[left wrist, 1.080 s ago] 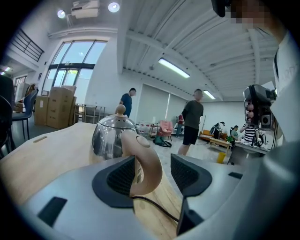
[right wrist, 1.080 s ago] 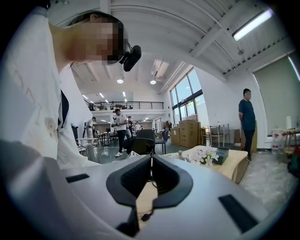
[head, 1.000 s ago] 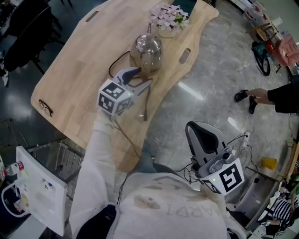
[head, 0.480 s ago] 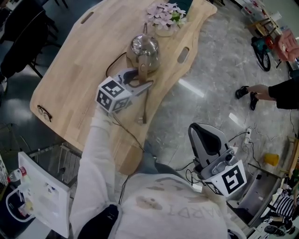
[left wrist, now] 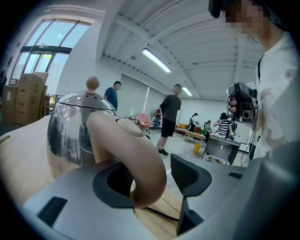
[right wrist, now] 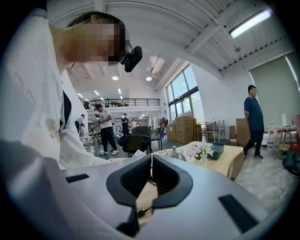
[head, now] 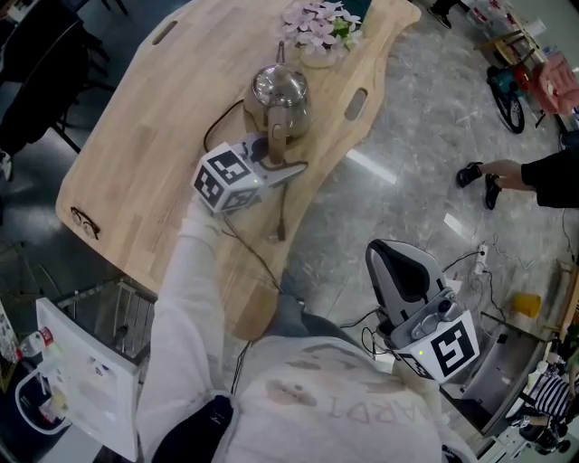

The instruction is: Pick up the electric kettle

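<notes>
L hand-held gripper (head: pixel 280 155), arm outstretched, jaws apart astride kettle handle (left wrist: pixel 136 154), maybe touching; R hand-held gripper (head: pixel 398 258) closed.

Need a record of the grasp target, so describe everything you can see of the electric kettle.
The electric kettle is a rounded, shiny metal pot with a small knob on its lid and a curved beige handle, plastic by the look. It stands upright on the wooden table, near the flowers. The left tool has its open jaws either side of the handle, not yet closed on it.
</notes>
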`<act>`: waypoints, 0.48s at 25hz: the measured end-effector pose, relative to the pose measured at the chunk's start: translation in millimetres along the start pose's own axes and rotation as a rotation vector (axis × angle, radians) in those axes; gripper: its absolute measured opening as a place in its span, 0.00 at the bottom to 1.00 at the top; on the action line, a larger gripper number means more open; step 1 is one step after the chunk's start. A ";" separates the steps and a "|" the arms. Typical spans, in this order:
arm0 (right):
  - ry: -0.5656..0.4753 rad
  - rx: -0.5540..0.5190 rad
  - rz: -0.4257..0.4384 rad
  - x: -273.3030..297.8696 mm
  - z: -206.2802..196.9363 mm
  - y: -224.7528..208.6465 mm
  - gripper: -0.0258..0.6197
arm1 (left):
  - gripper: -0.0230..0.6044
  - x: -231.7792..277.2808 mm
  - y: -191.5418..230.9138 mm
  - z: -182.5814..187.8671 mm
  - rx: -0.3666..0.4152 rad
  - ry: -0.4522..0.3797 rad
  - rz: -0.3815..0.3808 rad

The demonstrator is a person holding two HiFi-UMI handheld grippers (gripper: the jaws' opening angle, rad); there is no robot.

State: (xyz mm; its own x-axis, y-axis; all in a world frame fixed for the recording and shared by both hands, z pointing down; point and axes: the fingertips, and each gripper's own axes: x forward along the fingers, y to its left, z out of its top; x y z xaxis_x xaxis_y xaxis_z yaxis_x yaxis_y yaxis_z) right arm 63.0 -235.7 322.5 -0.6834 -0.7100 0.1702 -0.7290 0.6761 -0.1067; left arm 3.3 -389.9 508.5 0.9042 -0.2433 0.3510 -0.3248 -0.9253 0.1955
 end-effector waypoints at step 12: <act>0.012 0.003 0.000 2.4 -4.0 -3.3 0.07 | 0.38 12.9 0.5 -2.2 0.025 0.042 -0.009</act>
State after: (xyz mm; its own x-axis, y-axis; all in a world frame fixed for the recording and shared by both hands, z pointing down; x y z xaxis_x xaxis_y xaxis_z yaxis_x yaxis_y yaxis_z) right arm 63.9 -238.8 327.2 -0.6827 -0.7078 0.1815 -0.7293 0.6753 -0.1099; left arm 14.1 -392.9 515.2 0.8947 -0.2227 0.3873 -0.3088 -0.9347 0.1758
